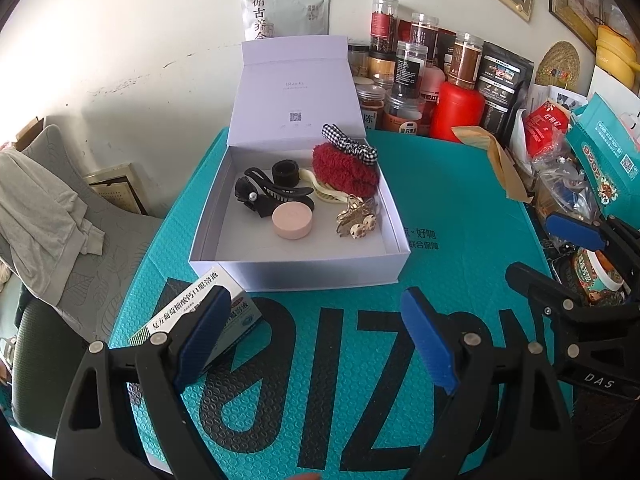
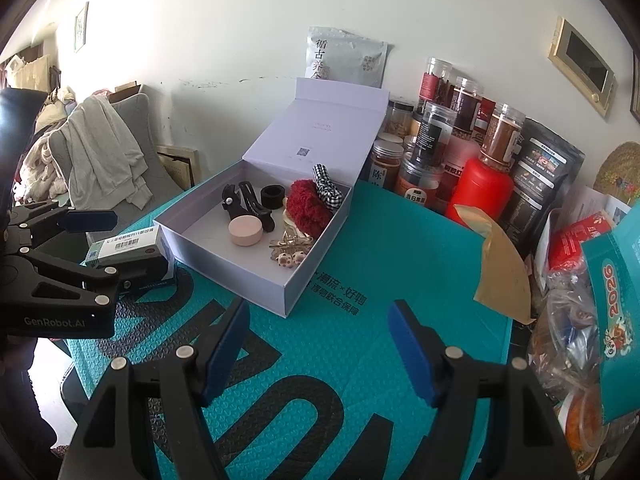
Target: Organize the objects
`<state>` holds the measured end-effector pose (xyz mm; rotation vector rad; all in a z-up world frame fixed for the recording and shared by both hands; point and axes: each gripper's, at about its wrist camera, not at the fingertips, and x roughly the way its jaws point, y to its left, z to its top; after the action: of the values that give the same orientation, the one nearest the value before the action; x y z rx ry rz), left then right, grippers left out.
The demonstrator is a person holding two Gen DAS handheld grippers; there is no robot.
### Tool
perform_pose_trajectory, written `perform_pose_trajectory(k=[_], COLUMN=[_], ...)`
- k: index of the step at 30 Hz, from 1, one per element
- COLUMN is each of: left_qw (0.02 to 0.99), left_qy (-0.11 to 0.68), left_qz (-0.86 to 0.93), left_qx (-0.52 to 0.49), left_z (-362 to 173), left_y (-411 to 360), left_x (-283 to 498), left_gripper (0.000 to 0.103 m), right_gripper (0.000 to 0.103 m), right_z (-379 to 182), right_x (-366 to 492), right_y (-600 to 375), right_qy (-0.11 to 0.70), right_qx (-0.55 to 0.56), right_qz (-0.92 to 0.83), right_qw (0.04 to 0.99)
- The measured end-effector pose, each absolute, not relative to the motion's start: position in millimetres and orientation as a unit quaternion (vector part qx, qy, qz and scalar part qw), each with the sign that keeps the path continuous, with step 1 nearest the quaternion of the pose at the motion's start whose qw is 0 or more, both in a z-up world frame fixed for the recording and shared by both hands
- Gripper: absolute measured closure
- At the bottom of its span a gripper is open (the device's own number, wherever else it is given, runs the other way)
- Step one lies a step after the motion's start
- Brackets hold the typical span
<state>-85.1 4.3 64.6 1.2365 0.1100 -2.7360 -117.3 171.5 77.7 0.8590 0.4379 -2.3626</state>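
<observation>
left wrist view: left gripper [image 1: 320, 336] jaws stand wide apart, nothing between the blue pads, only the teal mat [image 1: 448, 200] under them. the left pad sits in front of a medicine carton [image 1: 188, 312] that lies on the mat just beside the near left corner of the white box [image 1: 304, 276]; contact between pad and carton cannot be told. box lid is up, leaning toward the wall. inside the box: black hair claw [image 1: 276, 196], black ring [image 1: 285, 173], pink round case [image 1: 292, 220], cream clip [image 1: 324, 194], red fuzzy scrunchie [image 1: 344, 168], checked scrunchie [image 1: 352, 144] resting on the right wall, gold clips [image 1: 356, 220]. right gripper [image 1: 560, 256] shows at the right edge, jaws apart, empty. jars [image 1: 416, 76] and a red bottle [image 1: 456, 110] crowd the wall behind the mat.

right wrist view: right gripper [image 2: 316, 348] jaws apart, nothing between them, over bare mat [image 2: 420, 260] near the box's front corner. white box [image 2: 224, 272] is open, same items inside: pink round case [image 2: 246, 231], red fuzzy scrunchie [image 2: 308, 204], checked scrunchie [image 2: 328, 186], black hair claw [image 2: 248, 204], gold clips [image 2: 290, 250]. left gripper [image 2: 100, 244] is at the left edge with jaws apart, either side of the medicine carton [image 2: 128, 246]; pads pressing or not, cannot tell. grey cloth [image 2: 108, 152] hangs over a chair beyond.
</observation>
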Motion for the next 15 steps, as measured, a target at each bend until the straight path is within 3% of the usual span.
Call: perform_pose_trajectory(k=[15], left_qw=[0.067], left_qy=[0.036], left_qz=[-0.905], left_qx=[0.419], left_z=[60.9], left_y=[3.7], left_x=[-82.9], left_gripper=[0.017], right_gripper=[0.031], right_z=[76.7], right_x=[-118.0], right_y=[173.2], right_qy=[0.166], right_qx=[0.324], right_qz=[-0.886], right_qw=[0.287])
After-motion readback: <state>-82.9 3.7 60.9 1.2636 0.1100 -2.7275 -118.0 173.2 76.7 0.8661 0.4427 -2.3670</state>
